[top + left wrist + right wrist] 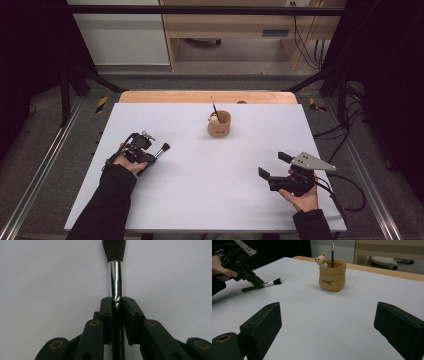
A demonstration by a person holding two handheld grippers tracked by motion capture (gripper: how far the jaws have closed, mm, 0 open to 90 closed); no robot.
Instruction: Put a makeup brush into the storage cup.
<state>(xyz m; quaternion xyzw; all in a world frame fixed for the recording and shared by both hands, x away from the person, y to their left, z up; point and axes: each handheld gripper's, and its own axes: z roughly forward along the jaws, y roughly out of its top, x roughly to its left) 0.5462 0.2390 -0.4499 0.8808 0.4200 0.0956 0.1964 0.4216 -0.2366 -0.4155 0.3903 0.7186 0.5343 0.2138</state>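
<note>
The brush (115, 277) is pinched by its handle in the left gripper (152, 156), near the left edge of the table (200, 200). The right gripper (272, 167) is held wide open, with nothing in it.

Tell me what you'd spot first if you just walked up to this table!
Probably the tan pot with a little bear peeking out and a thin brush standing in it, near the back middle of the white table. Then the left gripper, jaws pinched shut on a makeup brush at the left, while the right gripper waits open-jawed.
</note>
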